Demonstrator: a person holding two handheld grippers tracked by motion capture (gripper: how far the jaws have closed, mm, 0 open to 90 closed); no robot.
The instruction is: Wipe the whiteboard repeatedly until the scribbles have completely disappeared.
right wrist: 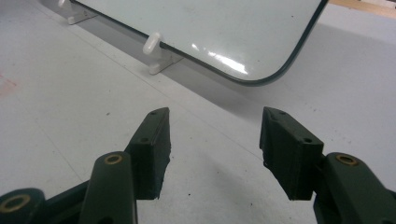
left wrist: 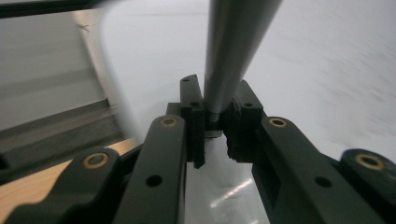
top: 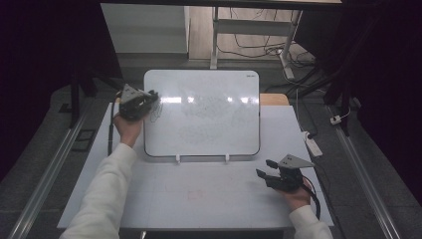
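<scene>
A white whiteboard [top: 201, 114] lies on the table, with faint scribbles across its middle and darker ones near its upper left edge. My left gripper [top: 152, 97] is at that upper left edge, shut on a grey pen-like marker [left wrist: 233, 51]. In the left gripper view the marker rises from between the jaws of the left gripper [left wrist: 215, 100] over the board's surface [left wrist: 303, 70]; its tip is out of sight. My right gripper [top: 263, 168] rests near the table's front right, below the board's lower right corner [right wrist: 261, 74]. The right gripper [right wrist: 215, 135] is open with nothing between its jaws.
Two white clips [top: 177, 159] [top: 227, 158] sit at the board's near edge. A white power strip [top: 313, 144] lies off the table's right side. A faint red mark [top: 194, 194] shows on the white table cover. Desk legs and cables stand behind the table.
</scene>
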